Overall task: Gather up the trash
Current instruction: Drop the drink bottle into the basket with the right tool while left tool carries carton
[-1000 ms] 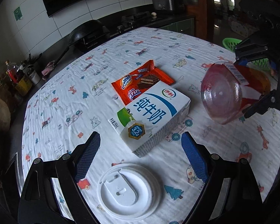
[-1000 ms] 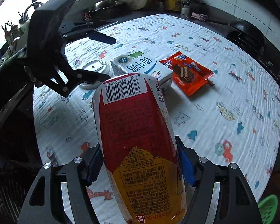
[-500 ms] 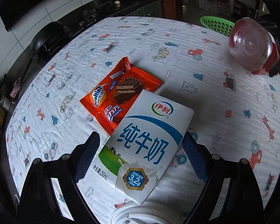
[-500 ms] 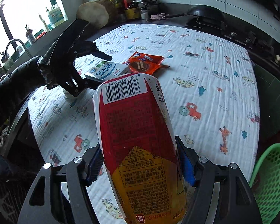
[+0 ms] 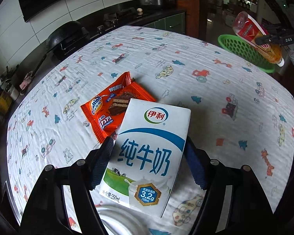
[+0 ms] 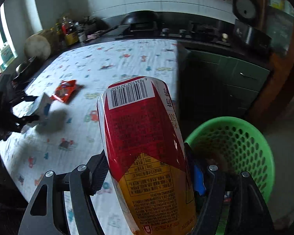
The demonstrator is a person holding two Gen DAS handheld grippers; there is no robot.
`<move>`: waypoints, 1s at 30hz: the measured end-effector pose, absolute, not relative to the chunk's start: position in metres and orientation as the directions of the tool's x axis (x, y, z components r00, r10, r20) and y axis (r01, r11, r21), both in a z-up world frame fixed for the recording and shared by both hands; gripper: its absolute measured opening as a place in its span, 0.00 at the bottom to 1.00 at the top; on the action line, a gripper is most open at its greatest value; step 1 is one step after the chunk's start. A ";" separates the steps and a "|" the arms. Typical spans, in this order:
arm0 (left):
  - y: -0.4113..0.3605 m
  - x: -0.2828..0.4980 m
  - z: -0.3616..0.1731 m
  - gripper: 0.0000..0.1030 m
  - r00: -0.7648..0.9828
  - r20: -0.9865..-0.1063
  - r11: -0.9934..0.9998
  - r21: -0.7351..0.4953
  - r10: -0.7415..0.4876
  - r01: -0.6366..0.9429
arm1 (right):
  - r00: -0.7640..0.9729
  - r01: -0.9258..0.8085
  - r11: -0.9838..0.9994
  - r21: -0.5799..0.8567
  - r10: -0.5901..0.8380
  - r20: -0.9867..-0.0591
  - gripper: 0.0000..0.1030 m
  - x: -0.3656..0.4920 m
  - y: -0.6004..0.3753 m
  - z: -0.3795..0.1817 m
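My left gripper (image 5: 149, 164) is shut on a white and blue milk carton (image 5: 147, 152) and holds it over the table; the carton also shows in the right wrist view (image 6: 41, 107). An orange Ovaltine wrapper (image 5: 111, 109) lies on the tablecloth just beyond it. My right gripper (image 6: 147, 174) is shut on a red and yellow bottle (image 6: 147, 148) and holds it off the table's far edge, beside a green basket (image 6: 235, 146). In the left wrist view the bottle (image 5: 256, 37) hangs over the basket (image 5: 243, 51).
A white round lid (image 5: 119, 223) lies at the near table edge under my left gripper. The table carries a patterned white cloth (image 5: 205, 90). A dark counter with a wok (image 5: 66, 37) and stove runs behind it. Green cabinets (image 6: 225, 82) stand by the basket.
My left gripper has closed on the milk carton and raised it. My right gripper has carried the bottle away from the table toward the green basket.
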State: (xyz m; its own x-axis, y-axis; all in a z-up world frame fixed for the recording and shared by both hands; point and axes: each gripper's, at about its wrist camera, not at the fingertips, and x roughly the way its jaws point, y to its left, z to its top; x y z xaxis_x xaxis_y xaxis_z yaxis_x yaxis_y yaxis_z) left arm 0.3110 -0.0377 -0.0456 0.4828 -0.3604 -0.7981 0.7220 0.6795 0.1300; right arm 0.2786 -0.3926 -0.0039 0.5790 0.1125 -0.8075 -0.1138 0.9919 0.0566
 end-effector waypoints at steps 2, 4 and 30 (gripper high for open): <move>-0.042 0.306 -0.037 0.68 0.494 -0.785 0.706 0.104 -0.374 0.701 | 0.575 -0.042 0.999 0.015 0.036 -0.817 0.66 0.282 -0.422 -0.009; -0.047 0.302 -0.027 0.68 0.495 -0.771 0.721 0.069 -0.399 0.689 | 0.559 0.028 0.999 -0.020 -0.032 -0.829 0.66 0.288 -0.450 -0.018; -0.311 0.288 -0.001 0.68 0.354 -0.702 0.571 -0.092 -0.619 0.816 | 0.632 0.260 0.966 -0.011 -0.179 -0.754 0.76 0.227 -0.537 -0.043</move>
State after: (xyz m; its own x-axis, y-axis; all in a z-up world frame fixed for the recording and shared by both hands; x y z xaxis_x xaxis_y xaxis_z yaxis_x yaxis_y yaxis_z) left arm 0.2881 -0.3113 -0.0005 0.3537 -0.6186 -0.7016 0.8160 0.5708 -0.0919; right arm 0.2272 -0.5370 -0.0427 0.6322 -0.1790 -0.7539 0.2599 0.9656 -0.0113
